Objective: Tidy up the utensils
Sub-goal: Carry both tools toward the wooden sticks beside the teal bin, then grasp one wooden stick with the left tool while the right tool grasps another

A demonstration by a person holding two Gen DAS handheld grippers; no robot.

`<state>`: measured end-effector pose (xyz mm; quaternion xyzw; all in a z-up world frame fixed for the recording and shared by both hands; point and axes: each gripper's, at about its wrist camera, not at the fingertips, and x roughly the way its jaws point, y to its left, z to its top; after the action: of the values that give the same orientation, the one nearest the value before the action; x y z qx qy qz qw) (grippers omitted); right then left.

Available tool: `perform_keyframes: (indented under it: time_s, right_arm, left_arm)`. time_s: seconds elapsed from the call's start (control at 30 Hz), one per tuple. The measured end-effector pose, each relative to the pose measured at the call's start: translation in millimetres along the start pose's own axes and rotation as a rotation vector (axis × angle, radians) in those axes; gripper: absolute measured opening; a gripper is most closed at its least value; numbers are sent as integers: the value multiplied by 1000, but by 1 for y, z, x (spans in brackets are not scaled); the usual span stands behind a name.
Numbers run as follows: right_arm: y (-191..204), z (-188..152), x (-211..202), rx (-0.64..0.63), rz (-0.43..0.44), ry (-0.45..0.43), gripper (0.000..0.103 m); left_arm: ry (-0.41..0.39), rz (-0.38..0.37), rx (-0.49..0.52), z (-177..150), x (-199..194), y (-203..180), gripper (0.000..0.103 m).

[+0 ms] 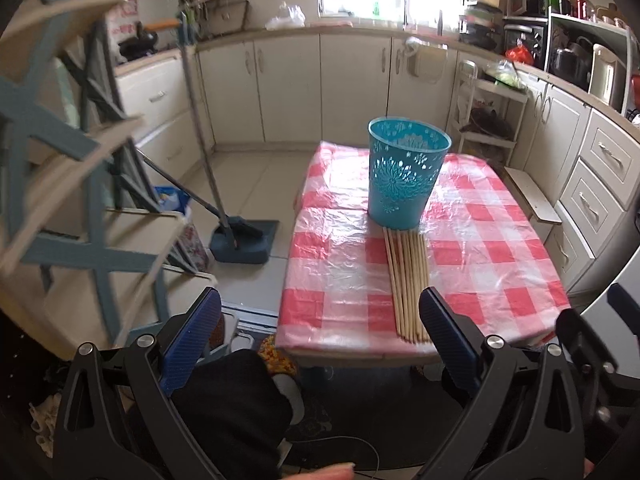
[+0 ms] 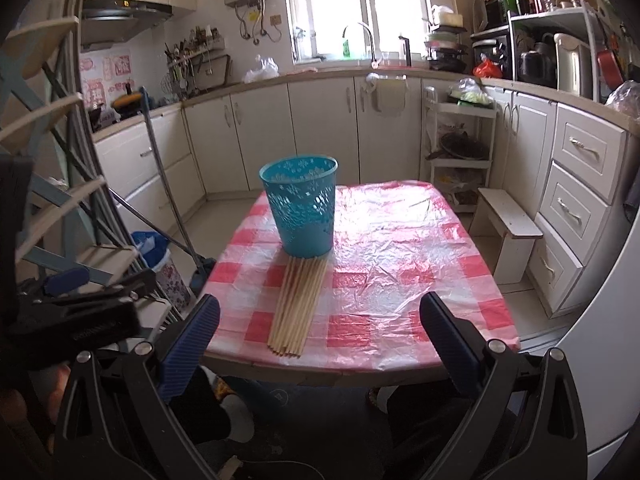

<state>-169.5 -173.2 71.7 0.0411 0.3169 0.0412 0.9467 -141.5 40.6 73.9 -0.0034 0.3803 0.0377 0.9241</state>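
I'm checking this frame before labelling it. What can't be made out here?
- Inside of the blue bin: its own wall hides the bottom in both views.
- Chopsticks: exact count unclear, since they overlap; in the left wrist view the left tool has a finger covering some near tips.
- Table legs: hidden beneath the checked cloth and tools, including the right tool.

The left black two-finger gripper with blue ribbed pads (image 1: pixel 320 324) hangs level, jaws spread wide and empty. The right black, blue-padded gripper (image 2: pixel 320 328) matches it, fingers wide apart.
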Motion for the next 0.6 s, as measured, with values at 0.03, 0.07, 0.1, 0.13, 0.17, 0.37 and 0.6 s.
perform_keyframes:
  time_s: [0.03,0.07,0.1,0.13,0.17,0.37,0.6]
  right_arm:
    - [-3,0,16,-4,-1,22,96]
    - [-7,1,36,-8,-7,56,96]
    - [-10,1,56,-13,-8,87,96]
    - [-13,1,77,-21,-6,119,96]
    - [-15,1,93,-25,-12,146,95]
    - [-26,2,190,3,30,309,61]
    - [-19,5,232,-15,56,347,50]
  left_arm:
    - [17,-5,1,3,13,-1,95]
    - [40,-8,5,7,31,-2,95]
    - [57,-11,10,9,45,-4,95]
    - [77,-16,16,11,60,-6,95]
    - [108,-19,20,13,80,-9,95]
    - [249,-54,-18,18,172,-21,95]
    - [270,-49,-15,35,225,-42,95]
